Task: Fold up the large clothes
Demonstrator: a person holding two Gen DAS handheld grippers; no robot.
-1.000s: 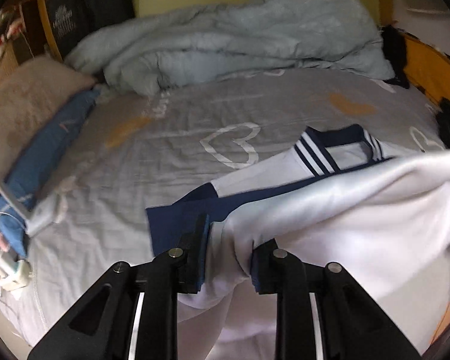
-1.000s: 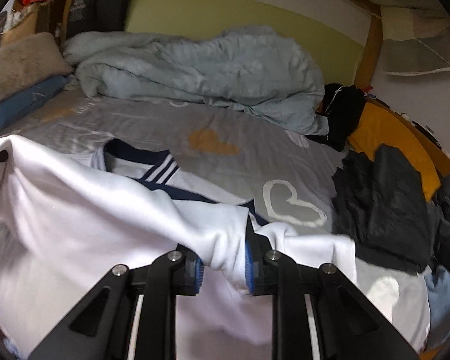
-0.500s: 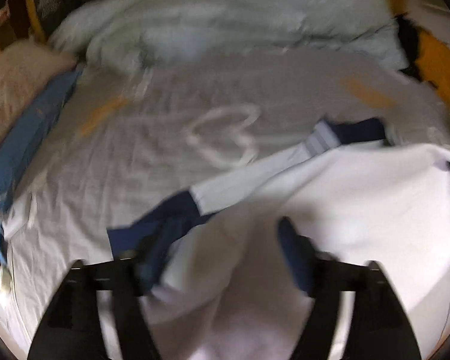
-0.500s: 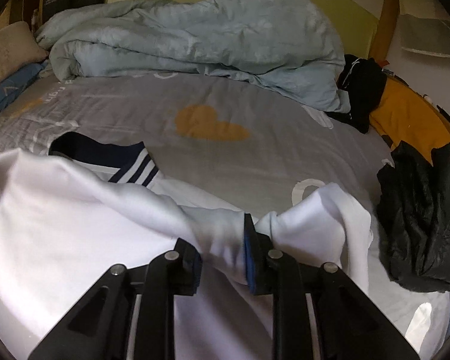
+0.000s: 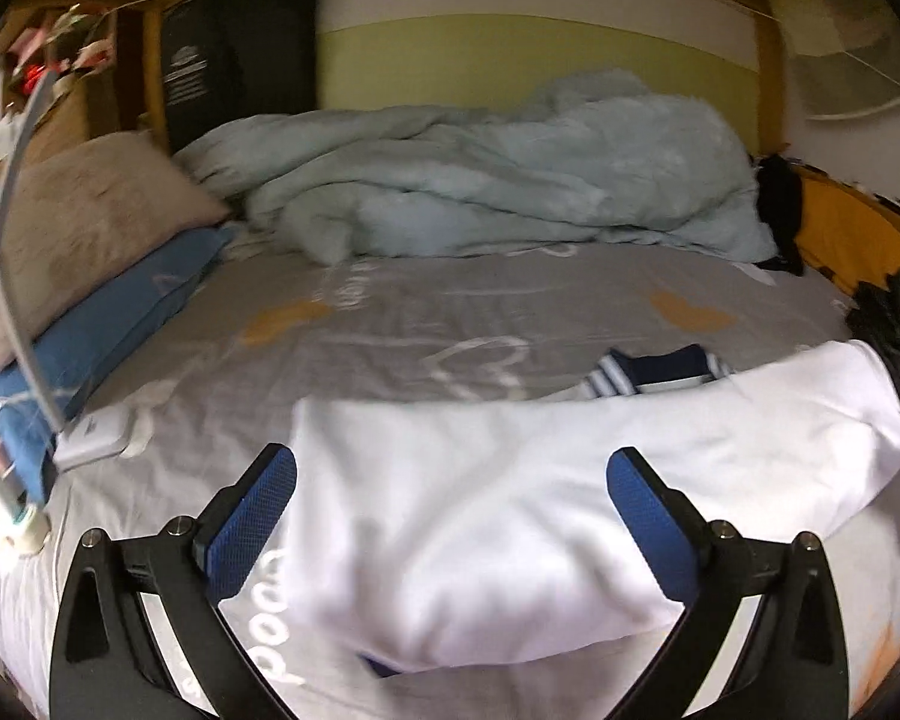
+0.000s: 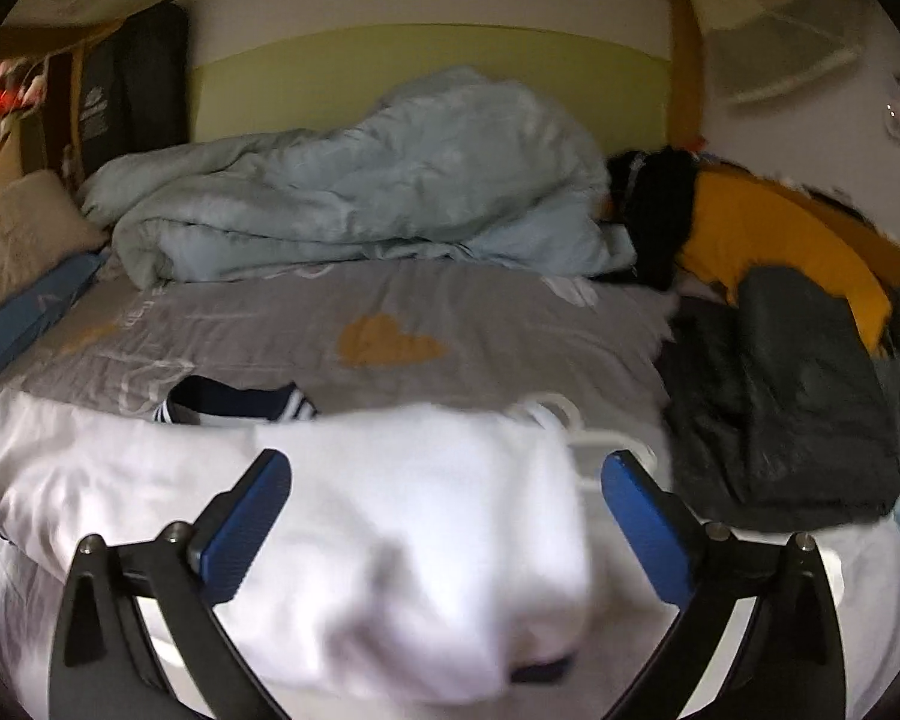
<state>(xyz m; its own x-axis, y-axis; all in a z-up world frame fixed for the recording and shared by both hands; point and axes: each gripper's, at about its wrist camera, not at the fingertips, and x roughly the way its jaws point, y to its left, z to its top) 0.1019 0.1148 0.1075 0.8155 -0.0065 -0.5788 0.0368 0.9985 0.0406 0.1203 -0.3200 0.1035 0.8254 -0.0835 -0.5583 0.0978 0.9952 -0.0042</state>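
A white garment [image 5: 510, 498] with a navy striped collar [image 5: 654, 375] lies folded over on the grey bed sheet [image 5: 390, 324]. It also shows in the right wrist view [image 6: 360, 516], with the collar [image 6: 240, 405] at its far edge. My left gripper [image 5: 450, 480] is open and empty, its blue pads [image 5: 252, 516] wide apart just above the garment's near left part. My right gripper [image 6: 447, 483] is open and empty over the garment's right part.
A crumpled light blue duvet [image 5: 480, 180] lies at the head of the bed. A beige pillow [image 5: 60, 222] and a blue one [image 5: 108, 324] lie at the left. Dark clothes [image 6: 774, 396] and an orange item [image 6: 768, 240] lie at the right.
Both grippers let go of the white garment and opened wide. The garment dropped flat onto the sheet, folded over. Both grippers pulled back and tilted up.
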